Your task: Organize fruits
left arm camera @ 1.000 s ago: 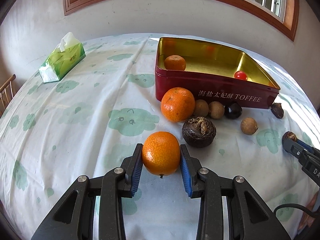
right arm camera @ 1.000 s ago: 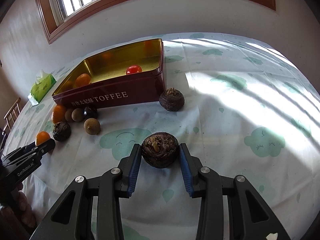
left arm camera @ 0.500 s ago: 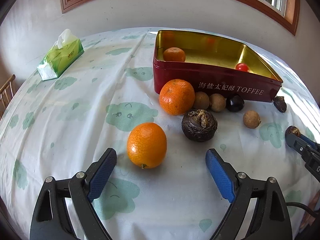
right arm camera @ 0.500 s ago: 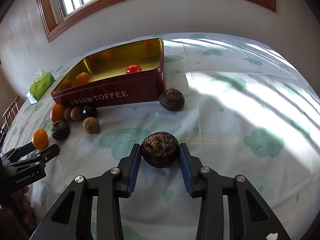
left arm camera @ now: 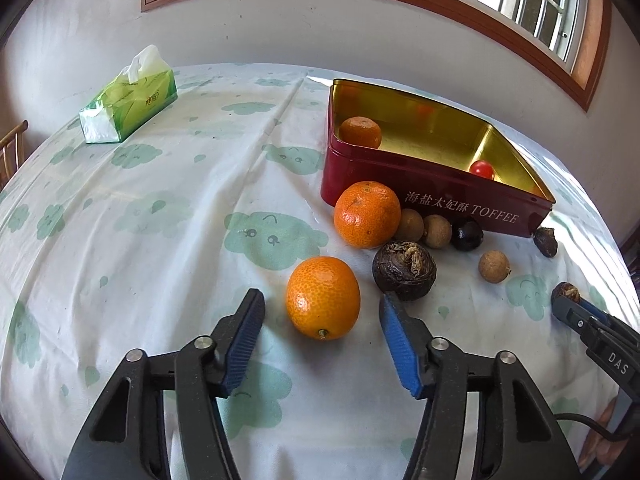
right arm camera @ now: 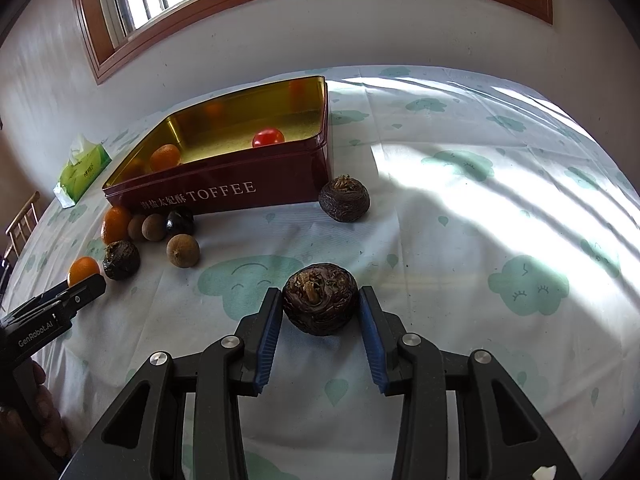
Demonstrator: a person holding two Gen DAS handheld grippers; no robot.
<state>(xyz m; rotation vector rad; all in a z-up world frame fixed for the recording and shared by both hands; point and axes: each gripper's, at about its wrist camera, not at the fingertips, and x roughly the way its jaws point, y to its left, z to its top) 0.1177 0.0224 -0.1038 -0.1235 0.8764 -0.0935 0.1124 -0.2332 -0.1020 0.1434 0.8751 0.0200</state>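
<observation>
A: Left wrist view, from the left edge: what lay on the table (left arm camera: 120,240)?

B: A green tissue pack (left arm camera: 128,100) sat far back on the left, well apart from the fruit. Nearer, the left tool (left arm camera: 322,322) was spread wide, its blue pads either side of an orange (left arm camera: 323,298) that rested on the cloth, touching neither pad.

A: And past that orange?

B: A second orange (left arm camera: 367,214) leaned near the red toffee tin (left arm camera: 440,200). Right of it came two small brown fruits (left arm camera: 423,226) and a dark round one (left arm camera: 467,234) in a row along the tin's front wall. A wrinkled dark fruit (left arm camera: 404,270) sat just in front of them, close to the tool's right pad. Another small brown fruit (left arm camera: 494,266) lay apart, further right.

A: Inside the tin?

B: A small orange (left arm camera: 360,132) in the left corner and a red tomato (left arm camera: 481,169) toward the right.

A: Right wrist view, same order?

B: The other tool's tip showed at the left edge beside the fruit cluster. In the middle, the right tool (right arm camera: 320,306) had its pads set around a wrinkled dark fruit (right arm camera: 320,298) on the cloth; both pads looked pressed against it, so it was gripping that fruit. Another wrinkled fruit (right arm camera: 344,198) sat by the tin's right corner. Sunlight striped the cloth on the right.
</observation>
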